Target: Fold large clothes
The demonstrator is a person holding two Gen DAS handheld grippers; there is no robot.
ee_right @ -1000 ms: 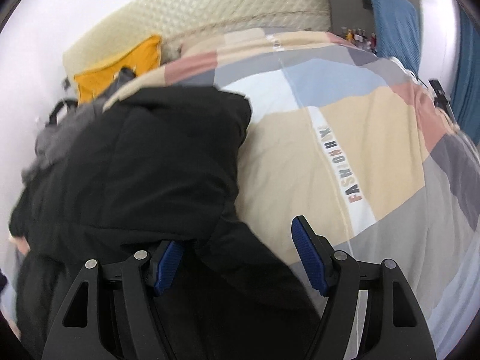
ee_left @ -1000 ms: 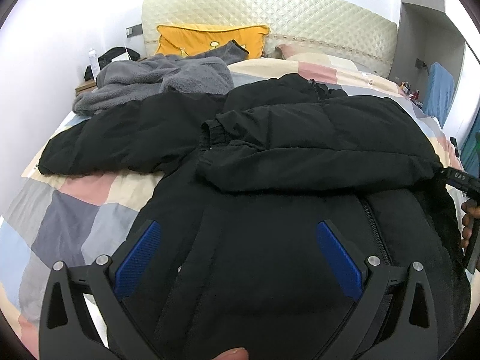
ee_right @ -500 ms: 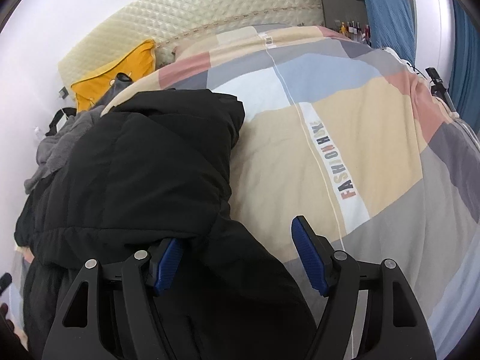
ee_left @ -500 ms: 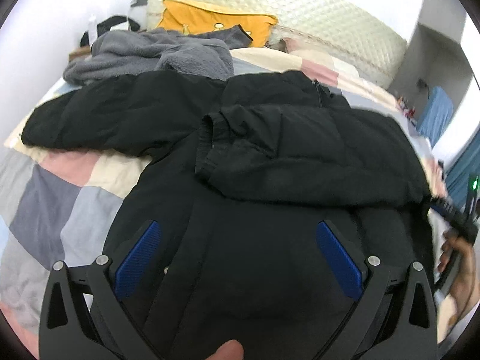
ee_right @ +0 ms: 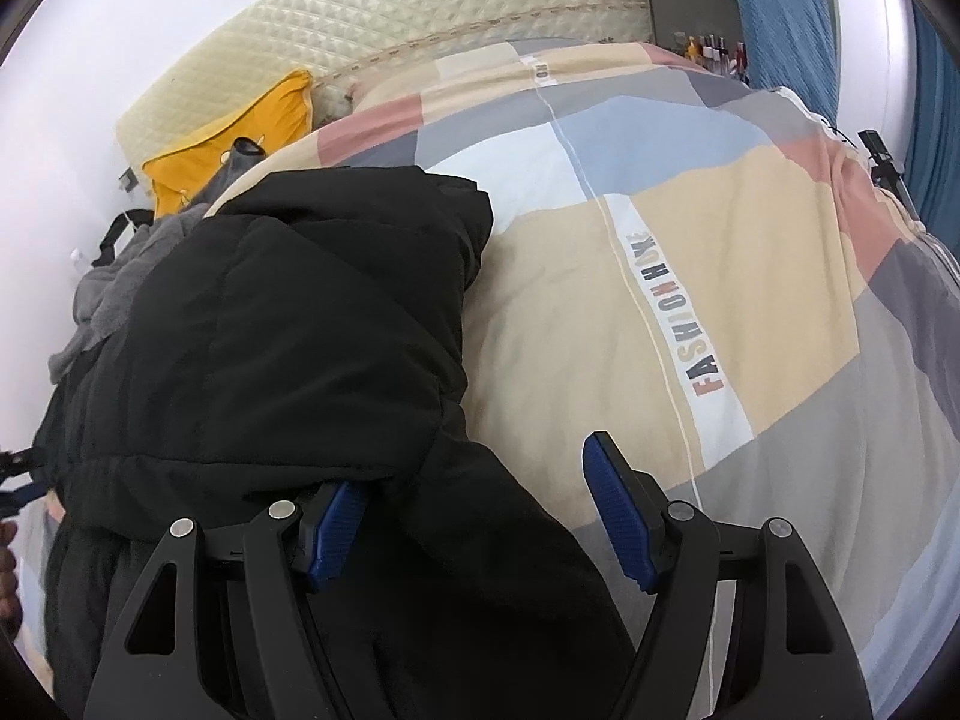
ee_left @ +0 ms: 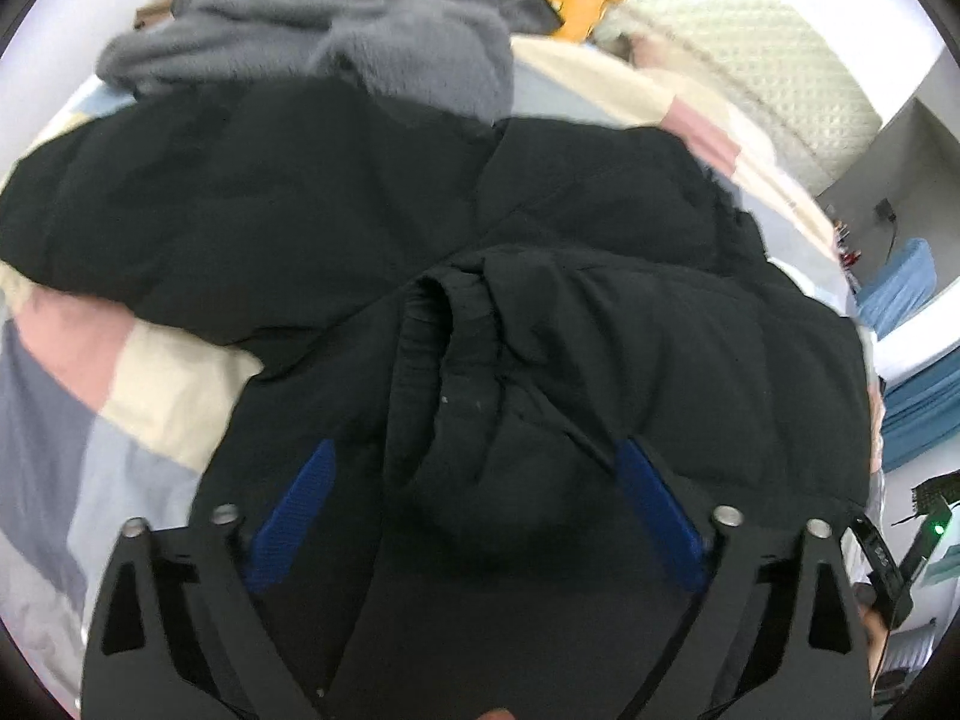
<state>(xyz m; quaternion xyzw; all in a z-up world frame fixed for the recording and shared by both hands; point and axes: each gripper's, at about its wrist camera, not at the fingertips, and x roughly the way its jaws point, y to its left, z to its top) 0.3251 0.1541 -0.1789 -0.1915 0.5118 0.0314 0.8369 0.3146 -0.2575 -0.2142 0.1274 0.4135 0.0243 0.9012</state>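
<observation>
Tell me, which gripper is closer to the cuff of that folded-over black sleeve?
Left. The left gripper, jaws closing but not yet pressing, straddles the sleeve cuff. The right gripper sits open at the black jacket's far edge, beside the bedspread.

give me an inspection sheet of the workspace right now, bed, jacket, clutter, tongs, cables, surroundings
surface: bed with patchwork duvet, lettered stripe across it.
job's things: black padded jacket spread on the duvet, one sleeve folded across the body, cuff facing the left camera; the other sleeve lies out flat.
clutter: grey fleece garment heaped near a yellow pillow.
grippers: left tongs closing, jacket fabric bulging between the pads; right tongs open over the jacket's edge.
cables: nothing seen.
surroundings: cream quilted headboard, blue cloth by the wall.
</observation>
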